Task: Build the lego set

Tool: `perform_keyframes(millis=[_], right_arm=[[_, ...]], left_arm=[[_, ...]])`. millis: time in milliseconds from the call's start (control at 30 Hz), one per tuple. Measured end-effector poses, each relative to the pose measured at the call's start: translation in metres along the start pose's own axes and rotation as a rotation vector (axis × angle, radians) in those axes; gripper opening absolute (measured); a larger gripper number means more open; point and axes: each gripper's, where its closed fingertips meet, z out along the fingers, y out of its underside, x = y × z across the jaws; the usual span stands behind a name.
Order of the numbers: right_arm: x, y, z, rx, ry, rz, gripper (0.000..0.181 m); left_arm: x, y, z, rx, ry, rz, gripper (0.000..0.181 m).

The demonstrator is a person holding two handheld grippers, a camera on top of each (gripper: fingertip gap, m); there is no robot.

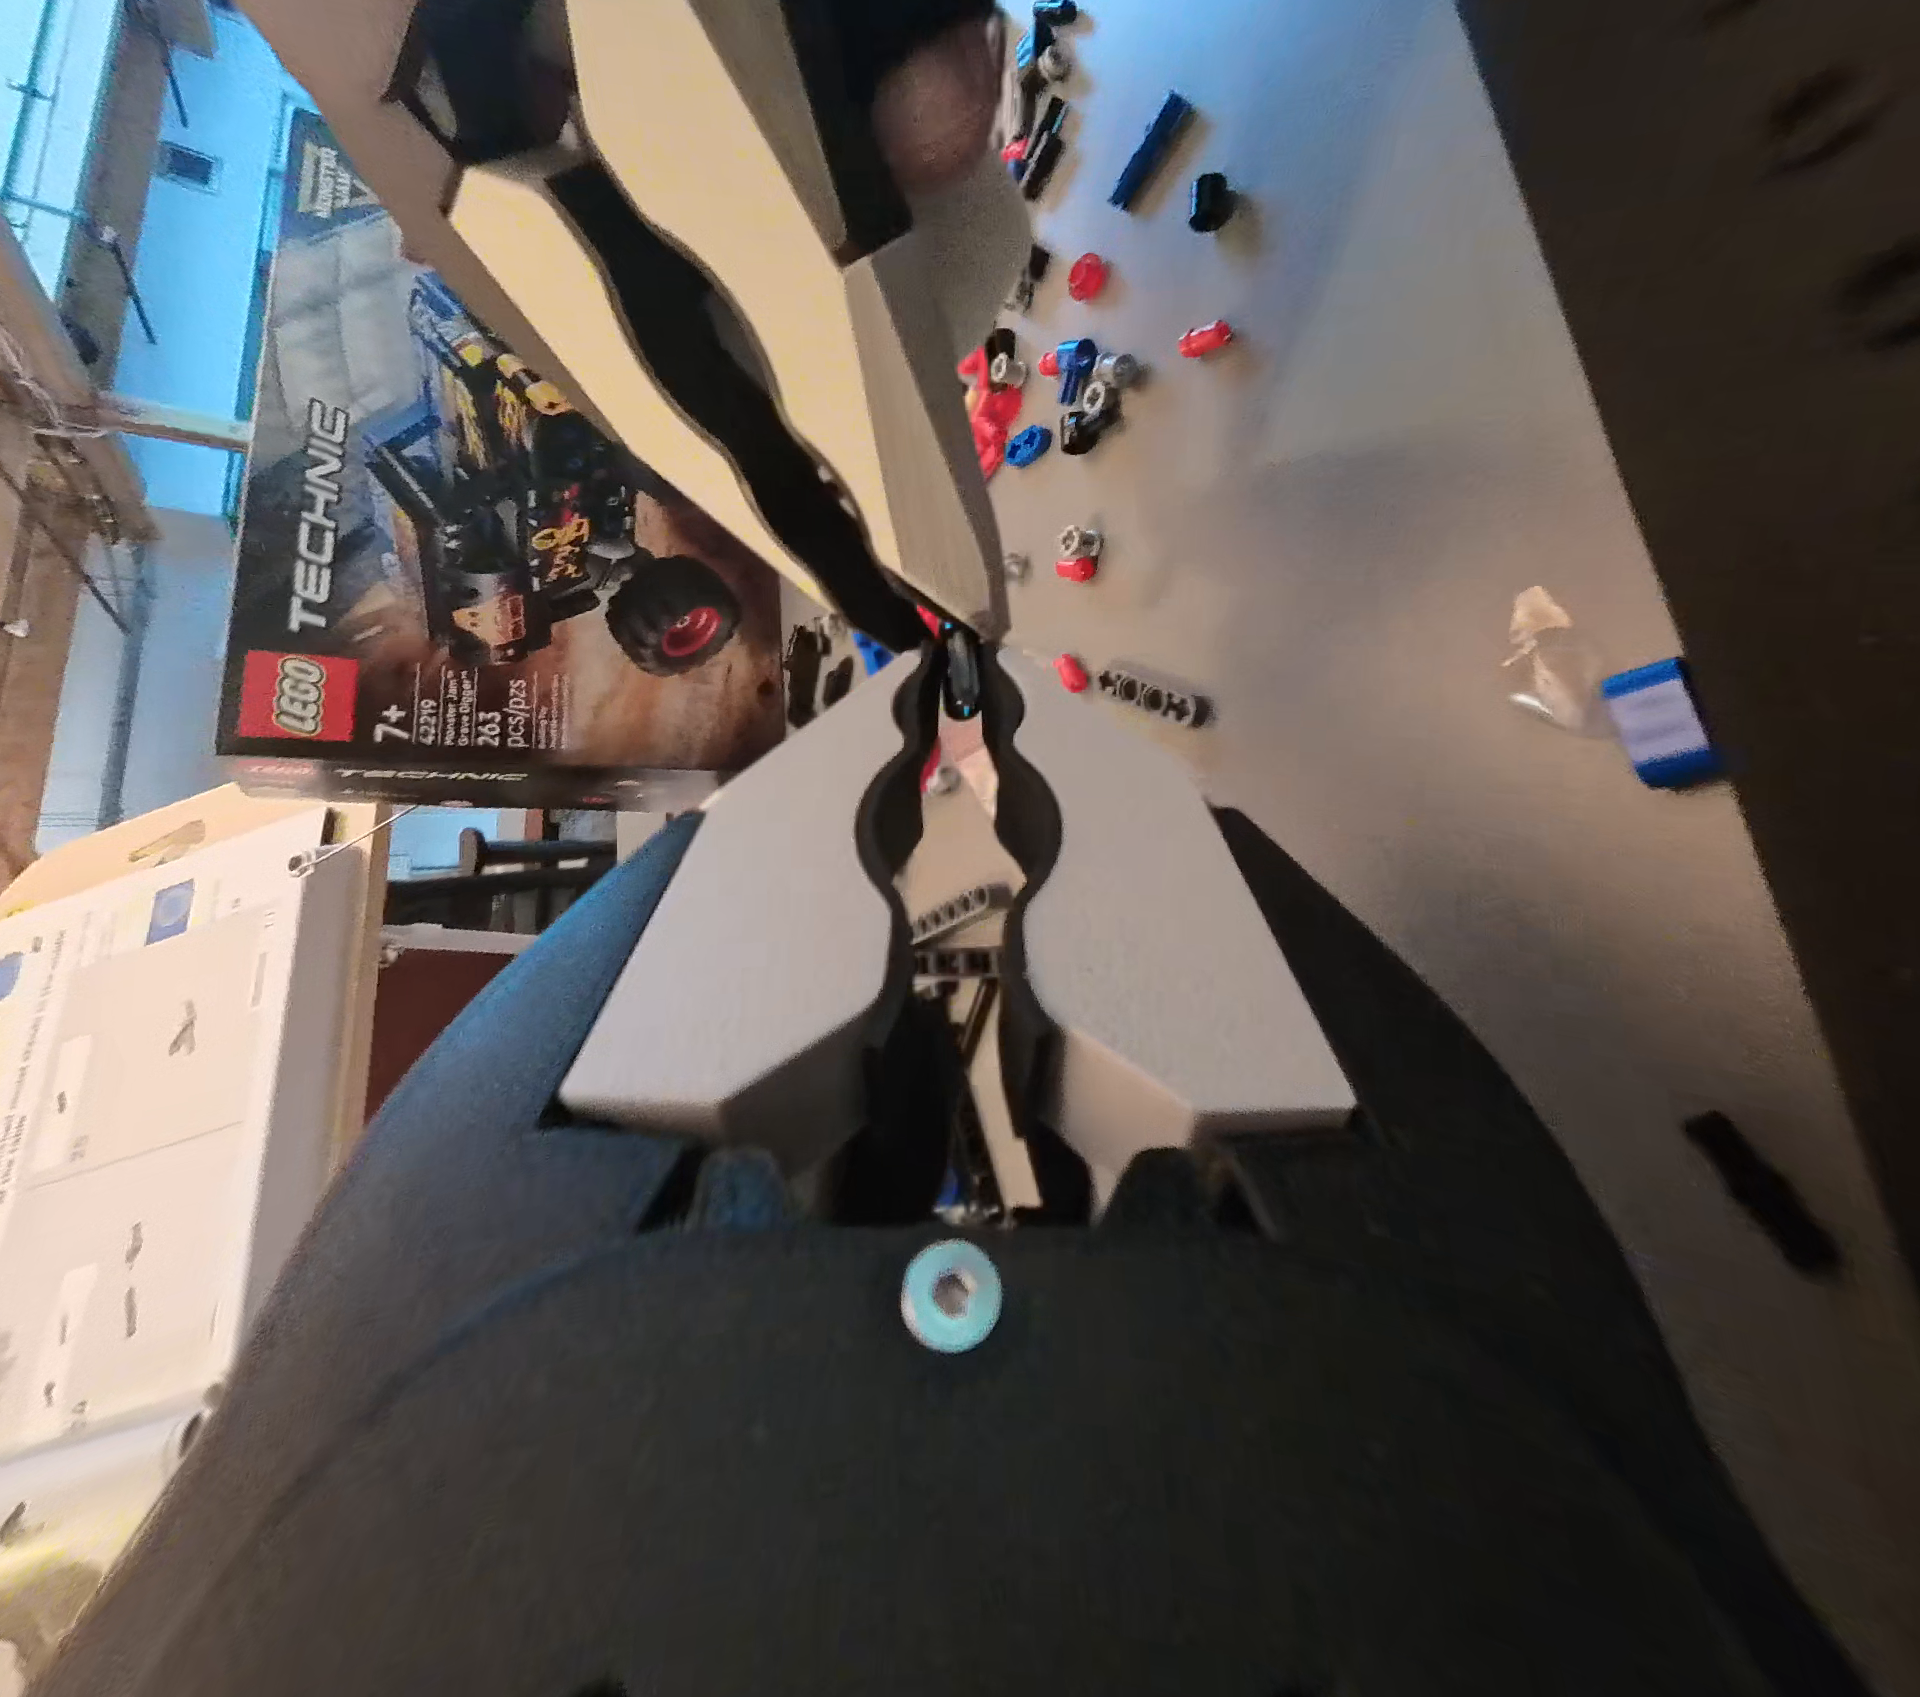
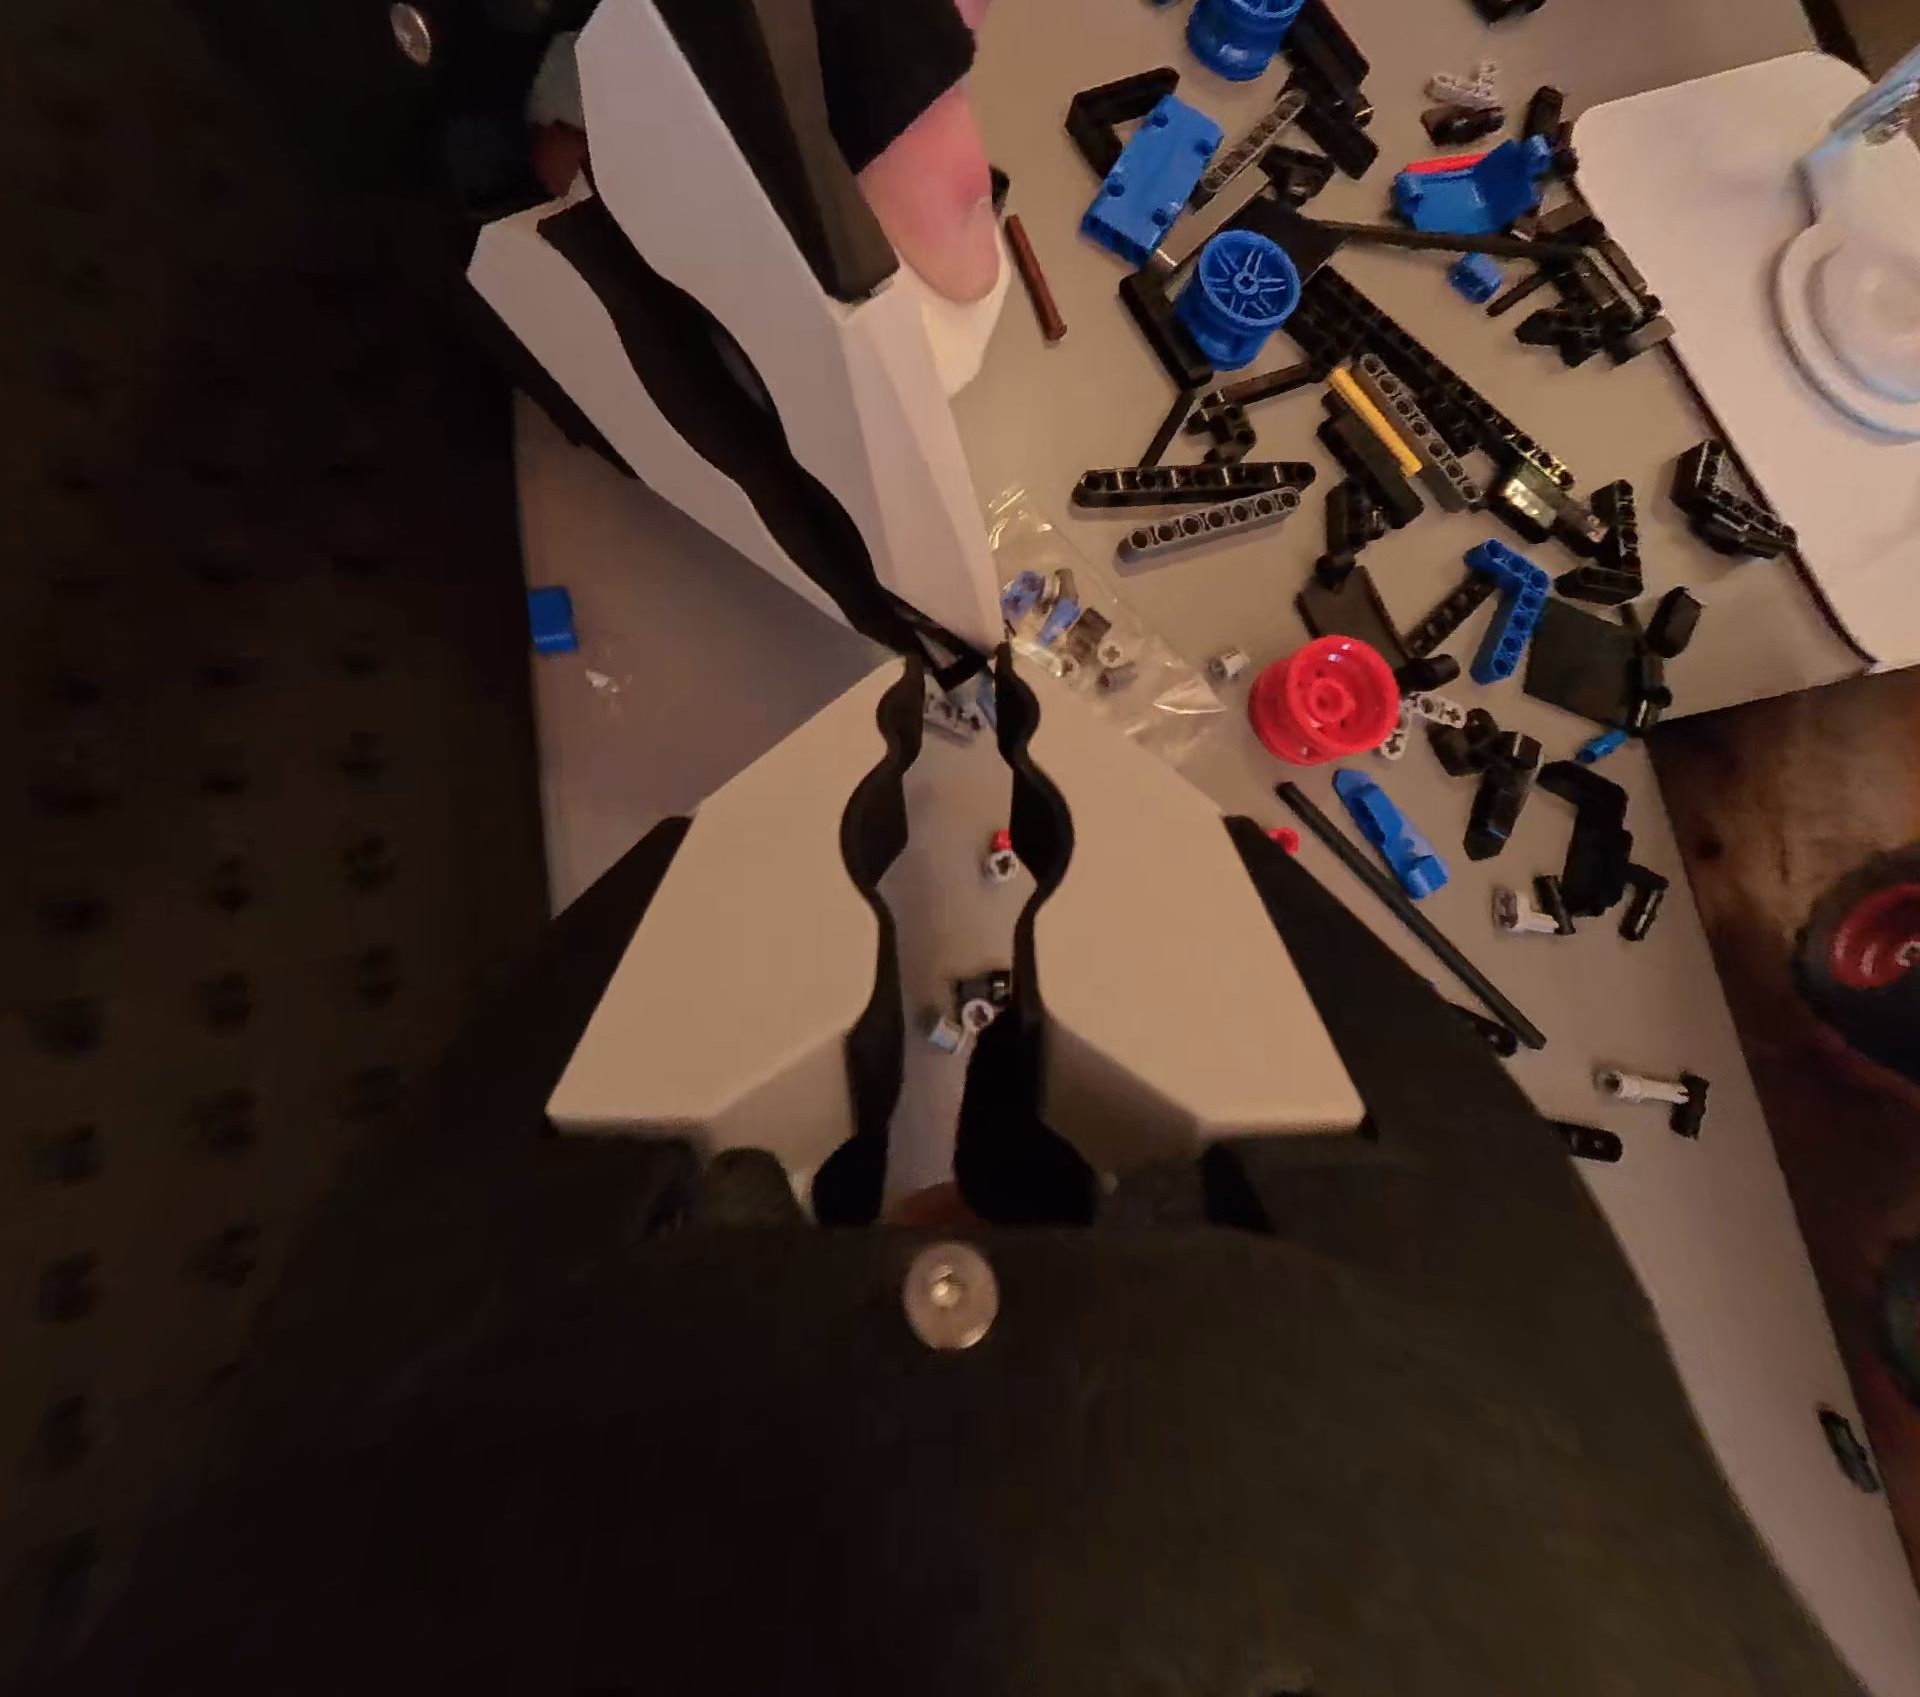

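Observation:
My two grippers meet tip to tip above a grey table (image 1: 1403,504). In the left wrist view my left gripper (image 1: 958,679) is shut on a small black Lego piece (image 1: 960,671). The right gripper (image 1: 930,617) comes in from the upper left with its jaws closed, touching that piece. In the right wrist view my right gripper (image 2: 958,673) pinches a thin black piece (image 2: 948,660), and the left gripper (image 2: 935,631) reaches down to the same spot, closed. Whether this is one piece or two joined ones is hidden by the fingers.
The Lego set box (image 1: 468,504) stands behind, with white paper sheets (image 1: 156,1076) beside it. Small red, blue and black parts (image 1: 1081,380) lie scattered. A pile of black beams (image 2: 1403,421), blue hubs (image 2: 1242,297), a red hub (image 2: 1325,697) and a clear parts bag (image 2: 1081,619) lie to the right. My two grippers' fingertips are within a few centimetres of each other.

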Motion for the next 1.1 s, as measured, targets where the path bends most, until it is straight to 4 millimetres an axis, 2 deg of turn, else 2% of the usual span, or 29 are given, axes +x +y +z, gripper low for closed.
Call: perform_keyframes(millis=[133,300,467,633,800,900,1000,1100], right_arm=[[0.0,-0.007,-0.003,0.027,0.028,-0.003,0.01],[0.005,-0.024,-0.016,0.162,0.038,0.03,0.009],[0.012,-0.039,-0.034,0.32,0.002,0.085,0.007],[0.016,-0.043,-0.044,0.378,0.006,0.035,0.007],[0.011,-0.051,-0.044,0.392,0.008,-0.083,0.007],[0.005,-0.053,-0.04,0.375,-0.001,-0.151,0.007],[0.0,-0.06,-0.042,0.408,-0.023,-0.186,0.007],[-0.003,-0.062,-0.043,0.412,-0.036,-0.208,0.007]], left_arm=[[-0.005,-0.001,-0.006,0.017,-0.013,0.005,0.005],[-0.023,-0.007,-0.016,0.078,-0.044,-0.009,0.005],[-0.039,-0.007,-0.025,0.15,-0.039,-0.11,0.016],[-0.053,0.001,-0.031,0.217,0.023,-0.258,0.025],[-0.044,-0.009,-0.034,0.292,0.181,-0.42,0.018],[-0.044,-0.009,-0.033,0.306,0.197,-0.455,0.016],[-0.042,-0.011,-0.035,0.341,0.241,-0.502,0.006],[-0.041,-0.013,-0.038,0.371,0.281,-0.532,0.006]])
